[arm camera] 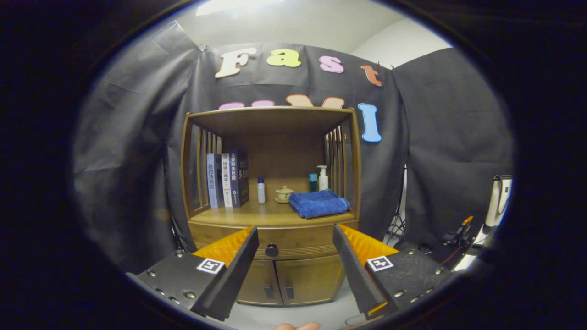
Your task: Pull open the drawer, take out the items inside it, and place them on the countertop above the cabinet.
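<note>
The jaws of the gripper (296,247) stand wide open and hold nothing. Between them, some way ahead, is the wooden cabinet (275,275) with its drawer (293,240) — the drawer is closed, and its dark round knob (271,250) sits in the gap between the two fingers, nearer to the left one. What is inside the drawer cannot be seen. Below the drawer there are two small doors (284,284), both shut.

Above the drawer is the worktop (257,213) of the cabinet, under an open shelf frame with slatted sides. At its left edge a few books (227,179) stand upright. Near the middle, towards the back, stands a small white bottle (261,189), and beside it a small lidded cup on a saucer (284,194). A folded blue towel (319,203) lies at the front right corner of the worktop — behind it, at the back right, are a teal bottle (312,182) and a white pump bottle (323,178).
</note>
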The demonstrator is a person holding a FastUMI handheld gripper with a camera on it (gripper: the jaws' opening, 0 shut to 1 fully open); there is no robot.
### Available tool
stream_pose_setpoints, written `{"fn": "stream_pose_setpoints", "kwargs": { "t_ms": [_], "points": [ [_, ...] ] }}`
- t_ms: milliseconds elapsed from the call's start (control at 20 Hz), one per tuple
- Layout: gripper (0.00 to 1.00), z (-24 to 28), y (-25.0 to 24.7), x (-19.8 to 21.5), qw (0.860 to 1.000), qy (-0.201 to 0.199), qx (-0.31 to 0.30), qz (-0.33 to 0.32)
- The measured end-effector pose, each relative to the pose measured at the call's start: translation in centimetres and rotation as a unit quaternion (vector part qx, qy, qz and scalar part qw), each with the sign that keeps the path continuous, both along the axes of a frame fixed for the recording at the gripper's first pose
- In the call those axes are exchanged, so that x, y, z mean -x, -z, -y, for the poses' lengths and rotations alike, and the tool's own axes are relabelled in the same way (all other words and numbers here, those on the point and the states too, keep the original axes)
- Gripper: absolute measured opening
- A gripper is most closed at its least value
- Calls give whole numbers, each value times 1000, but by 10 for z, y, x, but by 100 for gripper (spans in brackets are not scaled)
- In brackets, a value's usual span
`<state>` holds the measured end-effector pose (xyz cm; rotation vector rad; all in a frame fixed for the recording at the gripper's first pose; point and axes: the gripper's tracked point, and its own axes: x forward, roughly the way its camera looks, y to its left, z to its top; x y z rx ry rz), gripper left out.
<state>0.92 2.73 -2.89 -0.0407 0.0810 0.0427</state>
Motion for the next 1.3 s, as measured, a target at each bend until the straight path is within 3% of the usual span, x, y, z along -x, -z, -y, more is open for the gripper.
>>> {"fn": "stream_pose_setpoints", "kwargs": {
  "t_ms": [800,1100,1300],
  "points": [
    [98,6,14,-14,1000,5,-7,-14],
    [98,3,28,-45,1000,23,-8,-15],
    [97,-15,48,-77,999,8,-20,-27]
  ]
}}
